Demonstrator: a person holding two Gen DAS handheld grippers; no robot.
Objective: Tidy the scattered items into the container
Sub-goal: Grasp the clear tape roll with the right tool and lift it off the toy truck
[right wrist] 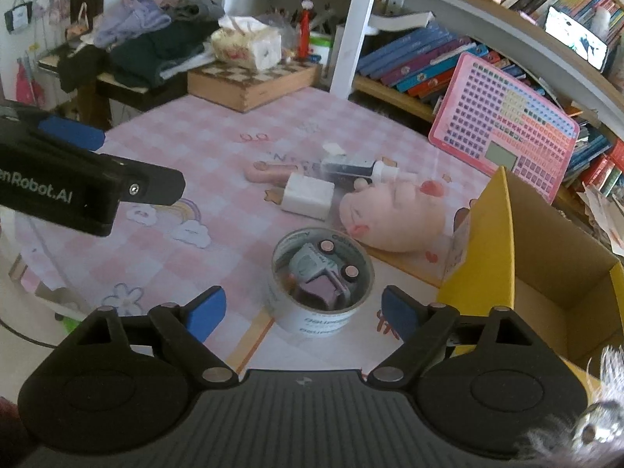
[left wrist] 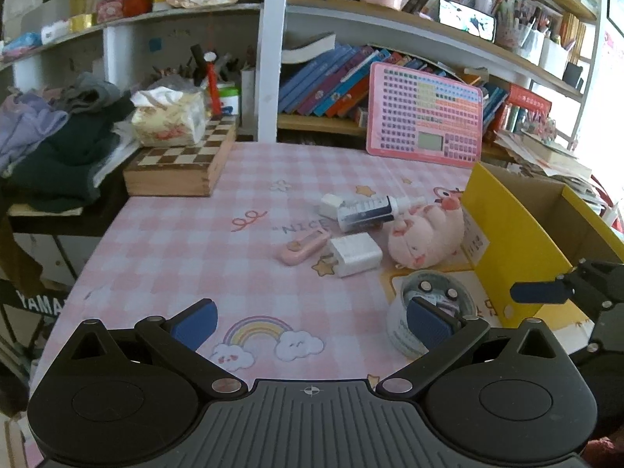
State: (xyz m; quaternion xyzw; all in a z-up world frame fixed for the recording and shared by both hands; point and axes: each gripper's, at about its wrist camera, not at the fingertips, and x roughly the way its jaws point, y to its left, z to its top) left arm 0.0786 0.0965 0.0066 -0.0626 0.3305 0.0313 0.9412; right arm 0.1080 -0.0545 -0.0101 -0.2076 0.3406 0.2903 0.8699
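On the pink checked tablecloth lie a pink plush pig (left wrist: 427, 240) (right wrist: 392, 216), a white charger block (left wrist: 355, 254) (right wrist: 308, 195), a small pink device (left wrist: 304, 247) (right wrist: 269, 171), a dark spray bottle (left wrist: 370, 210) (right wrist: 357, 167) and a tape roll (left wrist: 435, 314) (right wrist: 321, 282) with a toy car (right wrist: 319, 273) inside it. The yellow cardboard box (left wrist: 511, 241) (right wrist: 491, 257) stands open at the right. My left gripper (left wrist: 312, 325) is open and empty, its right pad in front of the roll. My right gripper (right wrist: 304, 312) is open and empty just before the roll.
A wooden chess box (left wrist: 183, 163) (right wrist: 253, 82) with a tissue pack on it stands at the back left, beside piled clothes (left wrist: 58, 136). A pink keyboard toy (left wrist: 425, 115) (right wrist: 503, 128) leans against the bookshelf behind. The other gripper shows at each view's edge (left wrist: 569, 292) (right wrist: 78, 179).
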